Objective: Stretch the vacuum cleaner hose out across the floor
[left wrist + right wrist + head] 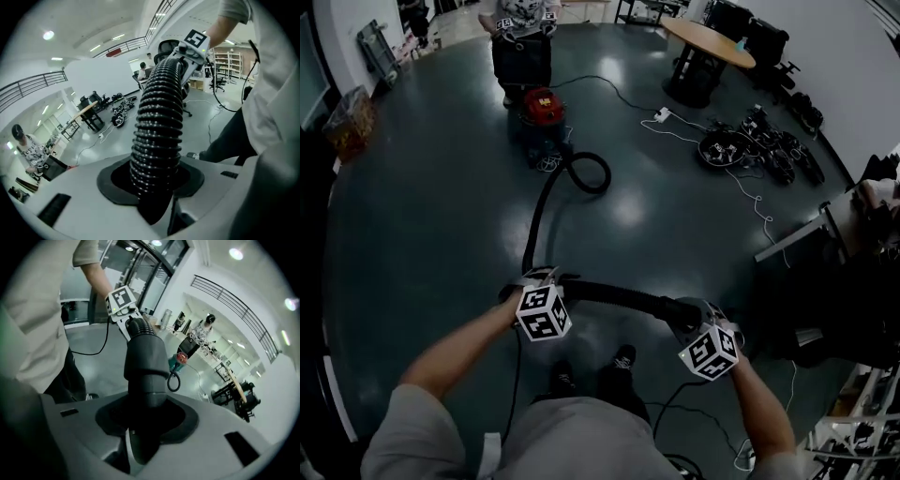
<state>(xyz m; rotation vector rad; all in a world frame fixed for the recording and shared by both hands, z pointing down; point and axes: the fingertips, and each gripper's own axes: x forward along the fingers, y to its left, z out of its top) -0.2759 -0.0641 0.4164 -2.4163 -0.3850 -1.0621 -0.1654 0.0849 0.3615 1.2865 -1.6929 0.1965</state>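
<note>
A red vacuum cleaner (542,108) stands far out on the dark floor. Its black ribbed hose (546,211) curls in a loop beside it and runs toward me. My left gripper (538,279) is shut on the ribbed hose (157,126), which rises out between the jaws in the left gripper view. From there the hose crosses level to my right gripper (692,317). That gripper is shut on the smooth grey end cuff (144,366) of the hose. In the right gripper view the left gripper (127,315) and the vacuum cleaner (179,361) show beyond the cuff.
A person (521,19) stands behind the vacuum cleaner with a black box. A round table (708,42) and a heap of gear and cables (755,150) lie at the far right. A white cable (750,192) trails across the floor. Shelving (862,427) stands at my right.
</note>
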